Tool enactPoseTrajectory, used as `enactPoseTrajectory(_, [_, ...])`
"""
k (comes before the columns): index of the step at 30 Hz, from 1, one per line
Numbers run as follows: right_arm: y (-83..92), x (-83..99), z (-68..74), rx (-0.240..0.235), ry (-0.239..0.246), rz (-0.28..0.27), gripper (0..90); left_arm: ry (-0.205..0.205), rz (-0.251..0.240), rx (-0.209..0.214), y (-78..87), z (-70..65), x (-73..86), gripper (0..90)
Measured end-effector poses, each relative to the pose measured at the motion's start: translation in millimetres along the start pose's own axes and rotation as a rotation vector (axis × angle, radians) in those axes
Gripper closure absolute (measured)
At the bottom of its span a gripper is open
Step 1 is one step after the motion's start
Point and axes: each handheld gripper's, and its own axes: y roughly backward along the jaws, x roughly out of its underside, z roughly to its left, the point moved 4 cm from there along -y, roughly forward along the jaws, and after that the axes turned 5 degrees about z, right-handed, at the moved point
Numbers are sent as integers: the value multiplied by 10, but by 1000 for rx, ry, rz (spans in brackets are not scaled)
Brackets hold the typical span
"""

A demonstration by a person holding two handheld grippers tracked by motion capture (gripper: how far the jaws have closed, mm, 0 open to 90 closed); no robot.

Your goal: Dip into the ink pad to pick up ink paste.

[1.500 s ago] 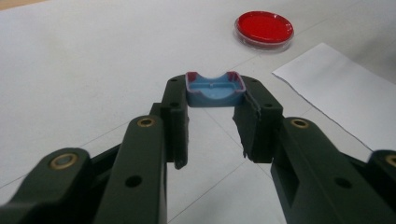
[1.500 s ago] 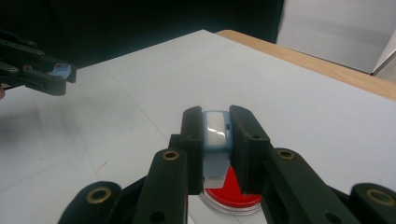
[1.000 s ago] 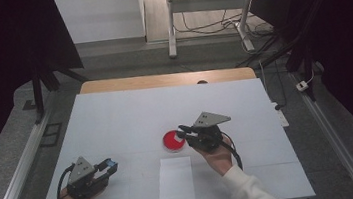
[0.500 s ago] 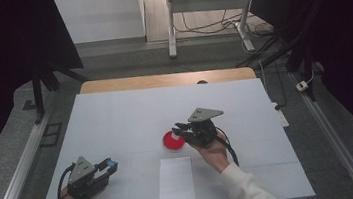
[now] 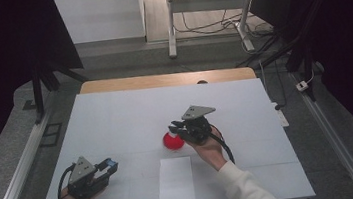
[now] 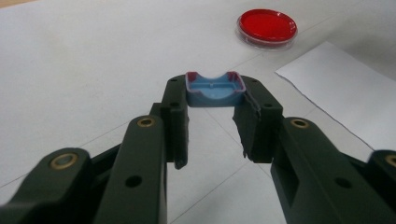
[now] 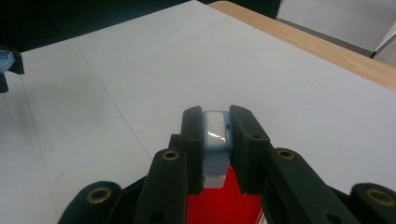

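A red round dish [image 5: 171,142] lies mid-table; it also sits far off in the left gripper view [image 6: 267,27]. My right gripper [image 5: 177,128] hovers over the dish's right edge, shut on a small pale blue and white piece [image 7: 215,131], with the red dish [image 7: 219,205] right beneath its jaws. My left gripper [image 5: 110,165] rests near the table's front left, shut on a blue cap-like part with reddish edges [image 6: 215,89] held across its fingertips.
A white sheet of paper [image 5: 175,180] lies in front of the dish, also seen in the left gripper view [image 6: 348,105]. The white table top [image 5: 131,114] ends in a wooden strip [image 5: 162,80] at the far edge. Table legs and cables lie beyond.
My right gripper has shifted a little left with its piece, now partly over the red dish. The left gripper has stayed put.
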Motion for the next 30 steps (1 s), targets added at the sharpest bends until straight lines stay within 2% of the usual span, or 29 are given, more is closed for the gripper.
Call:
enactPoseTrajectory(12, [-126, -1, -79, -11, -1, 52, 755, 1, 4, -3, -5, 4, 2, 653])
enactPoseTrajectory(30, [-255, 97, -100, 0, 17, 138, 756, 0, 8, -1, -11, 2, 6, 653])
